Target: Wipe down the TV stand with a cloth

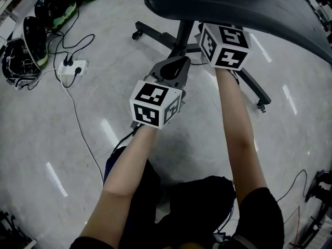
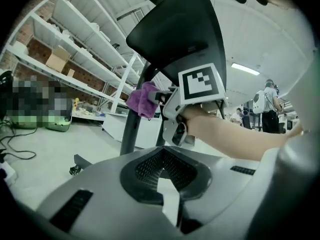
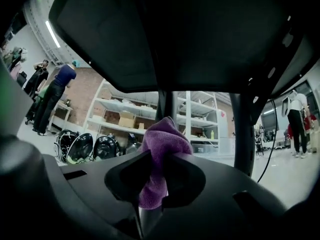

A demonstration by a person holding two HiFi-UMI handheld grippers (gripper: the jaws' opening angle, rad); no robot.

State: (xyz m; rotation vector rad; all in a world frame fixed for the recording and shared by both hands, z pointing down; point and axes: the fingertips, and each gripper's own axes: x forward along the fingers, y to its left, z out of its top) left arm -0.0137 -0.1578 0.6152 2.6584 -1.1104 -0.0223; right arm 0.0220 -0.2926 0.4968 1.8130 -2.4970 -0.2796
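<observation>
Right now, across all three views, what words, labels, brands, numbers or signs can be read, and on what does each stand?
No readable text in any view.
Marker cubes: black-and-white square patterns only, no words or numbers.
Cardboard boxes in the background: any print is too small to read.
Power strip: no legible marking.

floor (image 1: 41, 139) (pale, glossy) is carrying everything | wheeled stand base (image 1: 155, 34) is standing on it | white power strip (image 1: 72, 67) is lying near black-green helmets (image 1: 35, 35) | cables (image 1: 79, 119) are trailing across
</observation>
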